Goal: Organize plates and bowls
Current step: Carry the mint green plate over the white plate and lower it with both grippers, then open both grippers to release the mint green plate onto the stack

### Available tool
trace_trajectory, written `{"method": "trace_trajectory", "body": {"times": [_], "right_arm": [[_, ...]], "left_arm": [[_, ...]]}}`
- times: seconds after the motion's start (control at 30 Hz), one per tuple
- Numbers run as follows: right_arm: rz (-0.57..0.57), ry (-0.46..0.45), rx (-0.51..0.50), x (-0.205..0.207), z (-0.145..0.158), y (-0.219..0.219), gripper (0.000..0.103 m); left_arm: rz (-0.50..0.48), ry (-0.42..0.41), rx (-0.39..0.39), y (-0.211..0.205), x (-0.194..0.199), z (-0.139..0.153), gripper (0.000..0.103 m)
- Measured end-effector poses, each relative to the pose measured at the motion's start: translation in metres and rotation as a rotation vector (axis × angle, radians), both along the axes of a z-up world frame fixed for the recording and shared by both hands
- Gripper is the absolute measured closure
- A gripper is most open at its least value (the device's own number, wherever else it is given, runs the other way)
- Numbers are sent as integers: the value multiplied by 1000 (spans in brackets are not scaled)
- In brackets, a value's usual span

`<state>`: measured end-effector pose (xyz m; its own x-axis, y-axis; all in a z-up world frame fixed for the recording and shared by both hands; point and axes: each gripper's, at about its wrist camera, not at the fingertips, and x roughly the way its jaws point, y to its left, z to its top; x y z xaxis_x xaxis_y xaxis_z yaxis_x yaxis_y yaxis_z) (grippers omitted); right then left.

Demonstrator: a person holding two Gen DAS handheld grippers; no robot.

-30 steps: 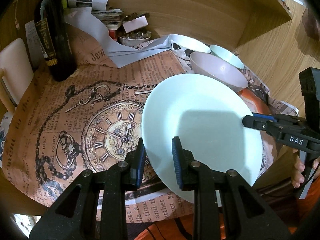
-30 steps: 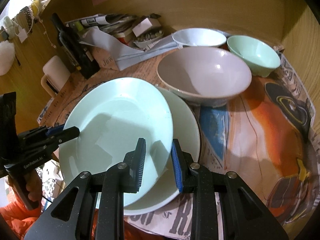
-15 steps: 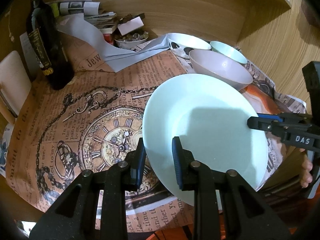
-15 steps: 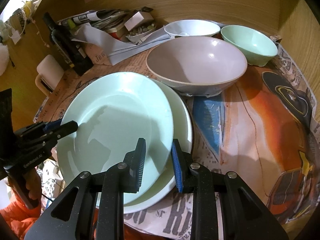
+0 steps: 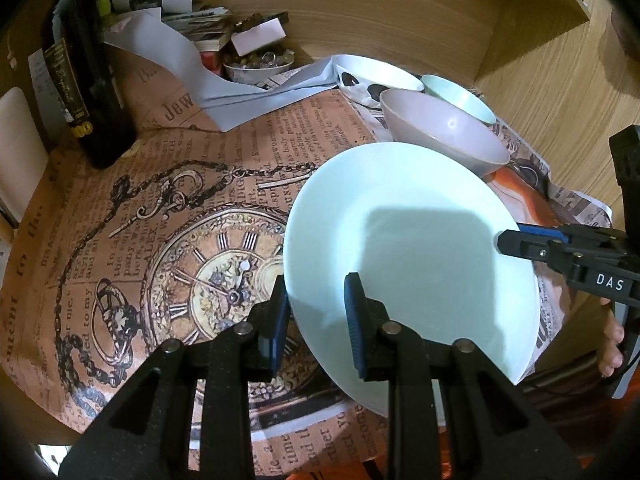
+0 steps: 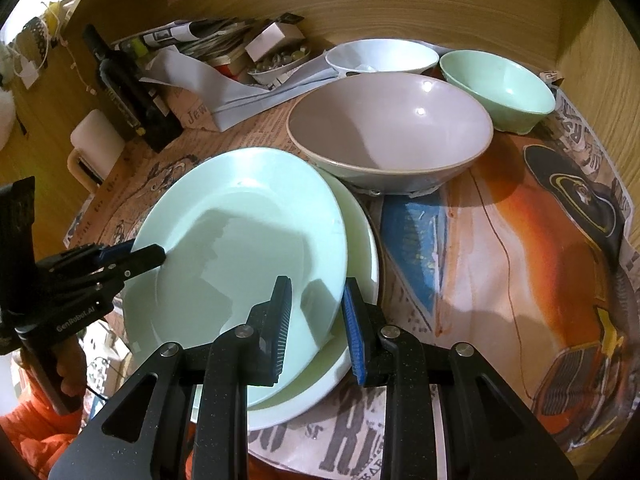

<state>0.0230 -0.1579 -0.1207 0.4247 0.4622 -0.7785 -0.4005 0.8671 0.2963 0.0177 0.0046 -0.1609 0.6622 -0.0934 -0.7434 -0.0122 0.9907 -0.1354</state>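
A pale green plate (image 5: 412, 248) (image 6: 240, 240) is held at both rims, tilted just above a second pale plate (image 6: 360, 264) that lies on the table. My left gripper (image 5: 316, 312) is shut on its near-left rim. My right gripper (image 6: 316, 320) is shut on its opposite rim and shows in the left wrist view (image 5: 520, 246). Behind stand a large grey-pink bowl (image 6: 388, 132), a white bowl (image 6: 380, 56) and a green bowl (image 6: 500, 88).
A dark bottle (image 5: 84, 80) and a white mug (image 6: 96, 148) stand at the left. Papers, a box and a small dish of trinkets (image 5: 256, 64) crowd the back. Wooden walls (image 6: 400, 8) close the back and right. Printed paper (image 5: 160, 220) covers the table.
The held plate has sunk a little lower over the plate beneath it and both grippers moved slightly with it. Both grips stay the same.
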Motion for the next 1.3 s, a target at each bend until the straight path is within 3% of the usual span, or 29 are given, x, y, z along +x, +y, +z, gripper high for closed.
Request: {"method": "trace_trajectory", "body": {"times": [0.43,0.67,0.8,0.9,0.97,1.2,1.3], "right_arm": [[54,-29,-89,-2,4,6,77],[36,-80,-128,0,13,-2,66],[3,-91,-83,3,18,-13,66],[-38,-114,-46,6,26,-24,65],[-59,-128,-26,8,30,-29,60],[-172,-194,32,18,47,-51,56],[-217,-232,39,22,52,-59,49]], "left_arm": [[-18,11,-4,1,9,-1,69],[-26,3,11,1,13,3,66],[-20,-40,20,5,14,21,65],[-8,-82,27,9,17,37,57],[-3,-118,35,11,21,51,50],[-33,-194,52,10,45,90,45],[-56,-212,51,6,57,99,40]]}}
